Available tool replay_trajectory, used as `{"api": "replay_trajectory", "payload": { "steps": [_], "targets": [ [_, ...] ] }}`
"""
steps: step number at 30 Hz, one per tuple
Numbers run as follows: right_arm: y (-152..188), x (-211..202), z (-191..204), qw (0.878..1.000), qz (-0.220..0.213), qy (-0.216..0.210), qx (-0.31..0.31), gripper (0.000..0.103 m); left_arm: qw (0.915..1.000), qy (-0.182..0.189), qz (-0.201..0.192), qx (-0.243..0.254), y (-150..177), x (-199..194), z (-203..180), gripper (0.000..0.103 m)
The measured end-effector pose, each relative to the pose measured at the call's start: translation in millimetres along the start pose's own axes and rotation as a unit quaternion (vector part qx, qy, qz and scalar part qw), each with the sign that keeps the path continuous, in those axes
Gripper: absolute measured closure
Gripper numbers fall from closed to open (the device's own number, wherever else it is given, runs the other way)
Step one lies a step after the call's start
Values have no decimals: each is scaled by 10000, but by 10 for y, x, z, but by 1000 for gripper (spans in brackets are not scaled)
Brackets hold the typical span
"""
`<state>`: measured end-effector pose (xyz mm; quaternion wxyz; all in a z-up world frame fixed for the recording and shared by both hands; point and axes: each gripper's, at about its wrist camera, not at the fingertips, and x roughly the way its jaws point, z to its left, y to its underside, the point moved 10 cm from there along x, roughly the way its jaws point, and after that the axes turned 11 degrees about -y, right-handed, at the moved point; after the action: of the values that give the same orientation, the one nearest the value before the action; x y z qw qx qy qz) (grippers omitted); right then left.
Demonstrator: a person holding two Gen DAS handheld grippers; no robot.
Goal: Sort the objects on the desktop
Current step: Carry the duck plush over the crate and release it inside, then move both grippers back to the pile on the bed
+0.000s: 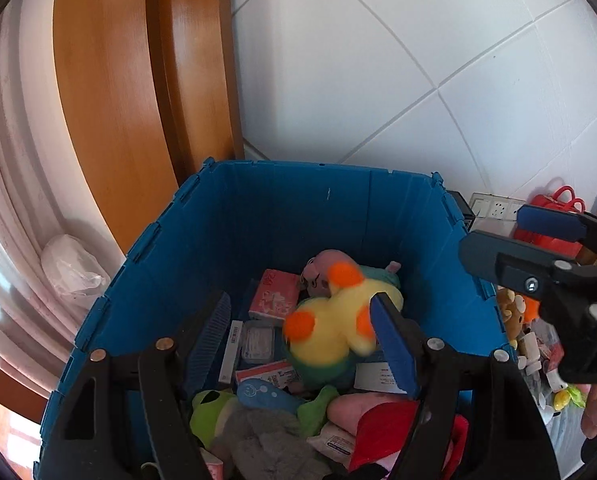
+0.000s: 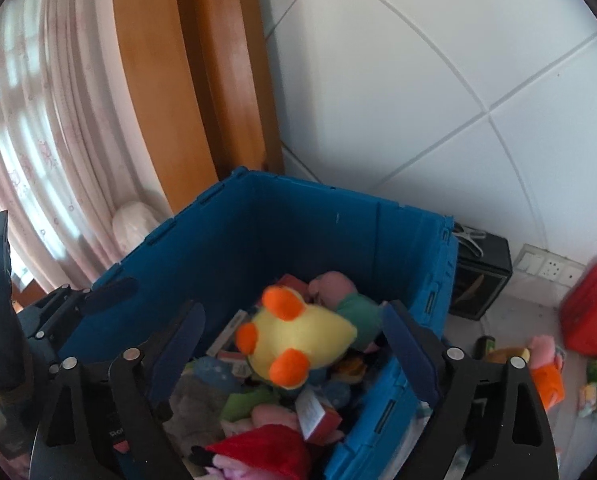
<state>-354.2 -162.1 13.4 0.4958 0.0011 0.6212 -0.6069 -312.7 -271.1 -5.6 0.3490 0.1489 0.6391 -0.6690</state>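
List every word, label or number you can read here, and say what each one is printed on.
"Ro", cut off: white letters on the black frame of the right gripper.
Pink packet in the blue crate: print too blurred to read.
White box: small print, unreadable.
Red-and-white tag: unreadable.
Nothing else is legible.

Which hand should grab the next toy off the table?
Probably right. The leftover toys lie right of the bin, on the right tool's side, and its jaws stand open. The left tool is over the bin's other side.
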Motion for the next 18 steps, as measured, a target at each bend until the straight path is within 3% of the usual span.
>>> {"api": "replay_trajectory", "payload": {
  "steps": [3,8,18],
  "targets": [
    [58,-89,-32,10000,-15,87,-40,0,10000,-77,43,-17,34,41,60,31],
    [223,-297,-64,9995,-39,178,-252,0,9997,-209,-25,-80,171,-163,57,31],
    [715,-1132,-86,9963,-545,177,-639,0,9942,-494,-747,-596,388,-1004,-15,24]
  ]
}}
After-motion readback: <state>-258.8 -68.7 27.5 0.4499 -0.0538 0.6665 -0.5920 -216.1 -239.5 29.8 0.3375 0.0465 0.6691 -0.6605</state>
